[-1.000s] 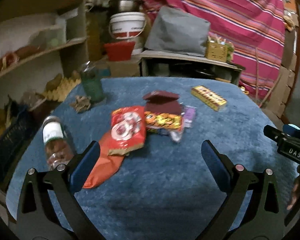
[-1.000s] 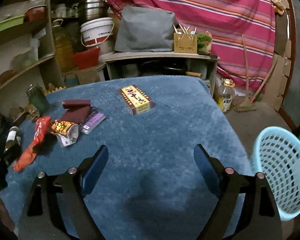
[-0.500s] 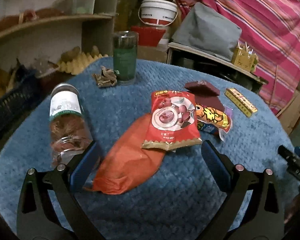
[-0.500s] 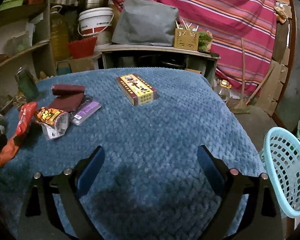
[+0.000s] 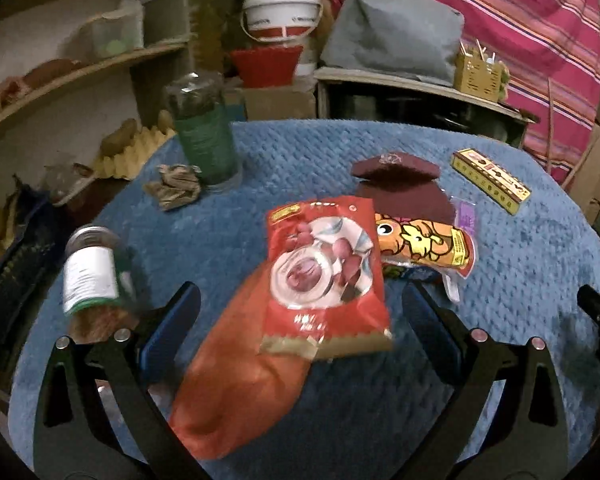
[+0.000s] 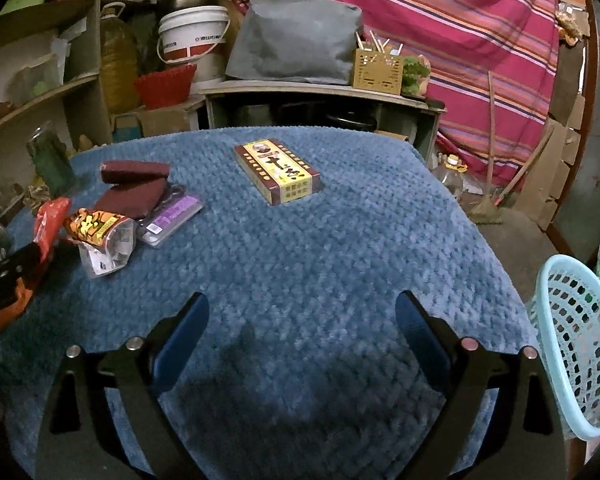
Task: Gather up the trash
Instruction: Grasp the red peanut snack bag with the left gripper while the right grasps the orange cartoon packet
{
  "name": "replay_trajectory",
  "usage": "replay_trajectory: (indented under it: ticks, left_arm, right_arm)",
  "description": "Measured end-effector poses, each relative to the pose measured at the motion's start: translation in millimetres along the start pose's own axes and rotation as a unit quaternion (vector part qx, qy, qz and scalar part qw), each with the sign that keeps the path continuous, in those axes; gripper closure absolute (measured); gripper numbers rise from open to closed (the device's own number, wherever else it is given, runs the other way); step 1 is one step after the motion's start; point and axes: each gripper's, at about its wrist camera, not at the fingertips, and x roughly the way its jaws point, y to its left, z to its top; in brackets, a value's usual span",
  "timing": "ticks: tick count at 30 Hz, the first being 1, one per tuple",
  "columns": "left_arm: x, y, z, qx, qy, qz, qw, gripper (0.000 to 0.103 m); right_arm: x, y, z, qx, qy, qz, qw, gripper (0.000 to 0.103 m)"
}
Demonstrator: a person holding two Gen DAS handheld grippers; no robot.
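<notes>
In the left wrist view the left gripper [image 5: 300,320] has its fingers spread wide on either side of the red snack bag [image 5: 324,276], which lies on the blue surface [image 5: 520,280] overlapping an orange wrapper [image 5: 240,384]. In the right wrist view the right gripper [image 6: 302,328] also has its fingers apart over bare blue cloth, with the yellow box [image 6: 278,170] beyond them and the light blue basket [image 6: 576,352] off the surface's right edge.

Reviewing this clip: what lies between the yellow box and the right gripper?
Only bare blue cloth lies between the yellow box and the open right gripper, as the right wrist view shows.
</notes>
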Motion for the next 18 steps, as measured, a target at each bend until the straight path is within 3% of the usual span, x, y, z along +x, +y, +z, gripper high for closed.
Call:
replay_trajectory:
  ticks: [2, 5, 9, 13, 18]
  left_arm:
    - [9, 1, 1, -0.003, 0.012, -0.015, 0.9998, 0.011]
    - [17, 5, -2, -0.012, 0.03, -0.043, 0.9985, 0.039]
    - [10, 11, -1, -0.025, 0.009, -0.058, 0.9979, 0.041]
    - [-6, 13, 1, -0.015, -0.03, -0.037, 0.9987, 0.043]
    - [-14, 20, 3, -0.009, -0.04, -0.022, 0.9989, 0.043]
  right_arm:
    - [3, 3, 3, -0.004, 0.001, 0.003, 1.0, 0.011]
    - [6, 8, 10, -0.011, -0.002, 0.003, 1.0, 0.011]
    - [8, 26, 19, -0.025, -0.01, 0.016, 1.0, 0.011]
    - [10, 49, 24, -0.048, -0.015, 0.028, 0.998, 0.011]
    - [13, 75, 28, -0.066, -0.014, 0.058, 0.996, 0.011]
